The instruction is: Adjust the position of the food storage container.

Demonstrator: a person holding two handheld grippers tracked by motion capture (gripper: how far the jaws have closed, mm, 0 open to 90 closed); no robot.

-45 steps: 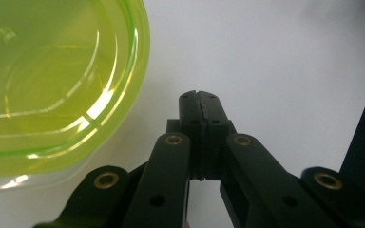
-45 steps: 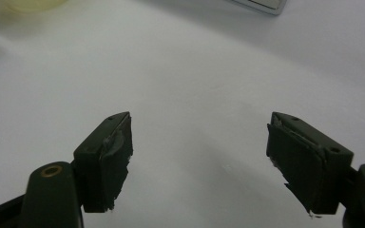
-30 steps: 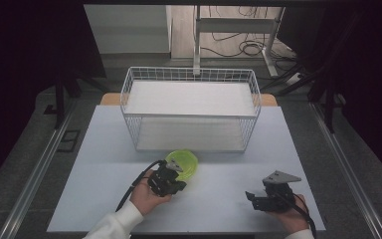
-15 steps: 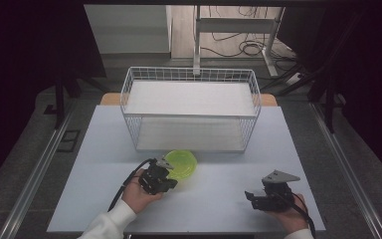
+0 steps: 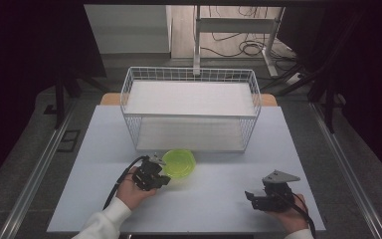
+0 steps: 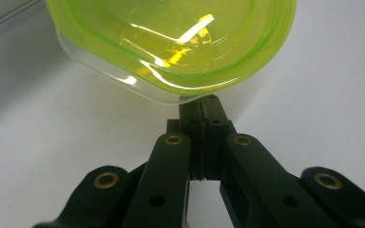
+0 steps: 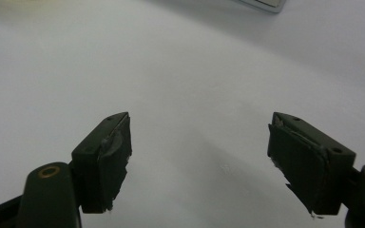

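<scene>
The left gripper clenches the near rim of the translucent lime-green plastic bowl; its tips are hidden under that rim. The bowl sits just before the white wire basket. Right of the bowl, the right gripper rests with jaws spread over the white table.

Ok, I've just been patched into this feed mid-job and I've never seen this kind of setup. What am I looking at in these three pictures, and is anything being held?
There is no robot arm here. A person sits at a white table and holds a two-jaw gripper in each hand. The high view looks down from above the person's side. On the table stand a white wire basket and, in front of it, a green plastic bowl.

The other two pictures come from cameras riding on the grippers, looking along their black jaws. The left gripper has its jaws closed on the near rim of the bowl, so the bowl is what is held. The right gripper has its jaws wide apart over bare table, holding nothing.
</scene>
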